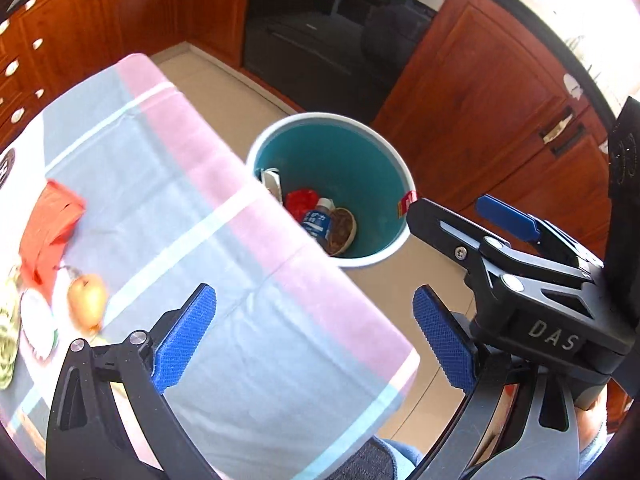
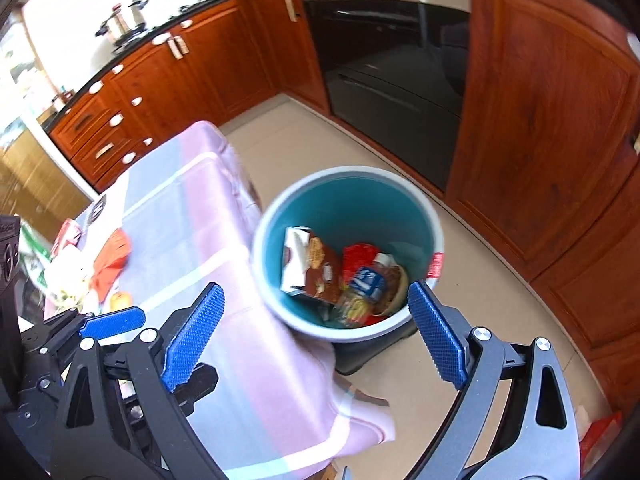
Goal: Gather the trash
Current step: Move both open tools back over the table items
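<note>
both tools, left [image 1: 314,336] and right [image 2: 316,334], gape empty; only right view shows bin's [image 2: 434,220] carton [image 2: 296,260], perhaps biscuits.

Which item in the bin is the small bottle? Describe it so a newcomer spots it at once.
Start at the round bin with the teal inside, on the floor beside the table. Look at the trash heap at its bottom, on the side away from the table. The bottle lies there between a red wrapper and a brown bowl; it alone has a blue label and white cap.
</note>
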### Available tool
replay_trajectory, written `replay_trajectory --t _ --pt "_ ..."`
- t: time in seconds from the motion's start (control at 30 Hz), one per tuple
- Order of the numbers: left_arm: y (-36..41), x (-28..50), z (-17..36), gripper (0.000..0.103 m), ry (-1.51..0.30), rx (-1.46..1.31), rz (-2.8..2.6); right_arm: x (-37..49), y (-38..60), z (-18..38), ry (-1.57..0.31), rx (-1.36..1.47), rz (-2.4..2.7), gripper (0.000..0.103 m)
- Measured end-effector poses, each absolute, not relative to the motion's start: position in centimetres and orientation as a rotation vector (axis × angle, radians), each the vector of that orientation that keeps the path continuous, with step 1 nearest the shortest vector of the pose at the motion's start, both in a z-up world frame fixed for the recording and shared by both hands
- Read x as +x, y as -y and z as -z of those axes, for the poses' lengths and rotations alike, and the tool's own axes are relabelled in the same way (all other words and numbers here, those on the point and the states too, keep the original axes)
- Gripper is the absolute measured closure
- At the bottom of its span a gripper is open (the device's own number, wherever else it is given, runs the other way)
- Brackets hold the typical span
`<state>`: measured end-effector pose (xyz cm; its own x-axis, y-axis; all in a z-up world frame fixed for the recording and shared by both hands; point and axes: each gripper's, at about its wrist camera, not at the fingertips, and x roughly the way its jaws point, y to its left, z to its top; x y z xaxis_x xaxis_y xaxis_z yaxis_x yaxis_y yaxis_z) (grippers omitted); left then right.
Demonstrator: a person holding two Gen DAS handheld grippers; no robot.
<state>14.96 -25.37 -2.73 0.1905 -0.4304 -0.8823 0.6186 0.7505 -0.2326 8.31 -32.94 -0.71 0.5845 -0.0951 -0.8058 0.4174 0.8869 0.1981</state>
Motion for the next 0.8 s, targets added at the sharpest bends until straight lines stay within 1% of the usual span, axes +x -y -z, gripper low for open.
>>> replay_trajectory --t 0.17,0.33,0.43,0.67,0.8 --pt "21.3 14.7 2.5 0.004 -1.141 0.145 0.714 8.1 29.4 -1.1 -0.894 0.346 0.269 0.014" --pt "17.0 14.7 2.3 0.004 -1.125 0.079 0.672 8.2 25.9 -2.4 -0.894 0.295 0.231 0.012" --pt "14.4 14.3 1.3 0.004 -1.115 0.04 0.641 8.6 24.0 -2.8 -0.897 0.275 0.198 0.011" --pt "7.6 14.6 2.4 0.004 -1.112 0.0 0.536 10.0 19.1 -2.0 -0.931 0.22 0.113 0.012" --pt "4.3 15.5 3.9 0.004 -1.135 -0.026 0.463 11.1 17.2 -0.5 -0.97 0.196 0.083 0.011"
